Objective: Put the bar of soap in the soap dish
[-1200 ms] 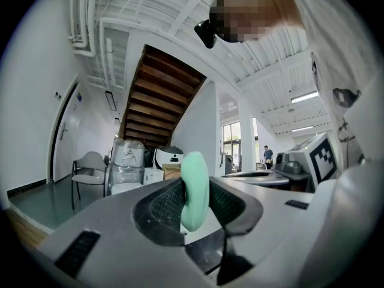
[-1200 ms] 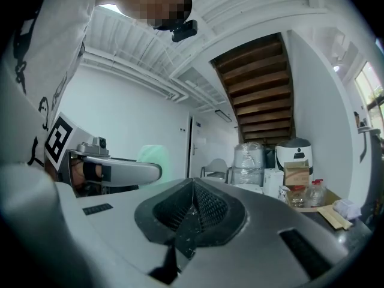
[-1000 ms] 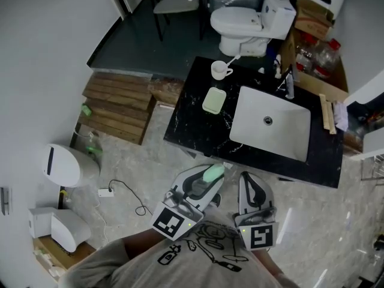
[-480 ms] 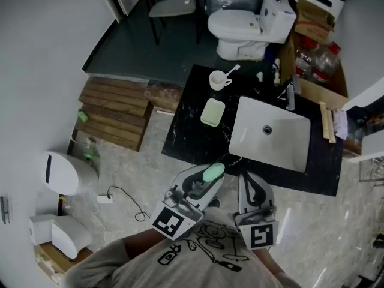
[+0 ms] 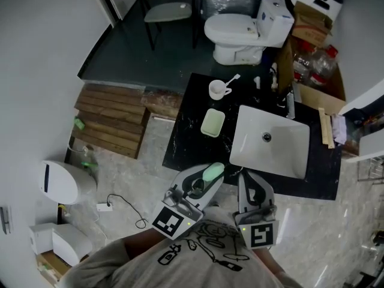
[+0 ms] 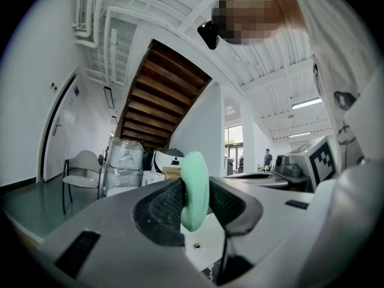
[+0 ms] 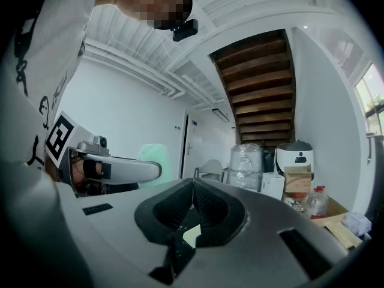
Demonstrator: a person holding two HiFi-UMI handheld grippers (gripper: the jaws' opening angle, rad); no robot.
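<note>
Counted: one bar of soap (image 5: 213, 173), one soap dish (image 5: 212, 123), one mug (image 5: 217, 89), one basin (image 5: 282, 153), one toilet (image 5: 236, 25), one chair (image 5: 165, 13); left gripper (image 6: 194, 185) and right gripper (image 7: 192, 185), two.

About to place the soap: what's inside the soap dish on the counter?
The soap dish looks empty and nothing covers it, though it's too small for fine detail. The soap sits in the left gripper.
</note>
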